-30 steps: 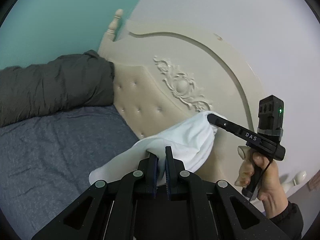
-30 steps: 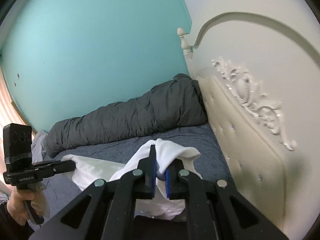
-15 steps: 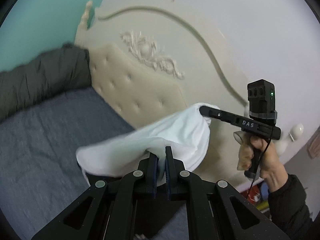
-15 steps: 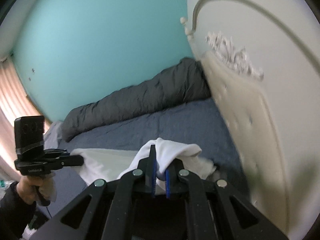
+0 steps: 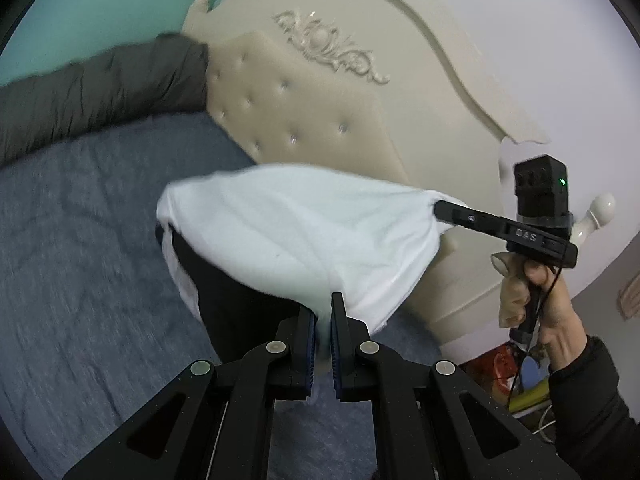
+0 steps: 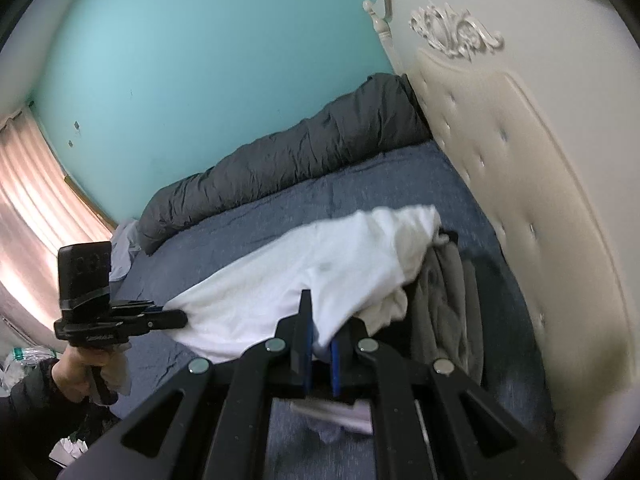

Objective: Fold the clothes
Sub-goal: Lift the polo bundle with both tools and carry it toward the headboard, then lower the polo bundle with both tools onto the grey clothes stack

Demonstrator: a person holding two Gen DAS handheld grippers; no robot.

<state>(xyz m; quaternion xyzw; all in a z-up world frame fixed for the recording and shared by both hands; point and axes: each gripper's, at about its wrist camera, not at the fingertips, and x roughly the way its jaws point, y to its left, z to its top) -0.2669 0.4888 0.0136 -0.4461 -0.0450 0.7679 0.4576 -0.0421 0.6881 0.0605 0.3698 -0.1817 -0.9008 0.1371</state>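
Observation:
A white garment (image 5: 296, 228) is stretched between my two grippers, just above the blue-grey bed. In the left wrist view my left gripper (image 5: 322, 308) is shut on its near edge. My right gripper (image 5: 440, 210), held by a hand (image 5: 540, 300), pinches the far right corner. The right wrist view shows my right gripper (image 6: 322, 328) shut on the white garment (image 6: 320, 260), and my left gripper (image 6: 180, 318) clamped on the cloth's left end. A dark garment (image 5: 228, 304) lies under the white one.
A cream tufted headboard (image 5: 320, 120) stands close on the right. A dark grey duvet (image 6: 288, 160) lies rolled along the teal wall. Grey clothes (image 6: 444, 300) are piled on the bed sheet (image 6: 360, 184) by the headboard. A curtain (image 6: 32, 208) hangs at the left.
Both grippers have come down toward the bed with the white garment still held. The cloth now spreads wider between them and hangs low over the dark clothes.

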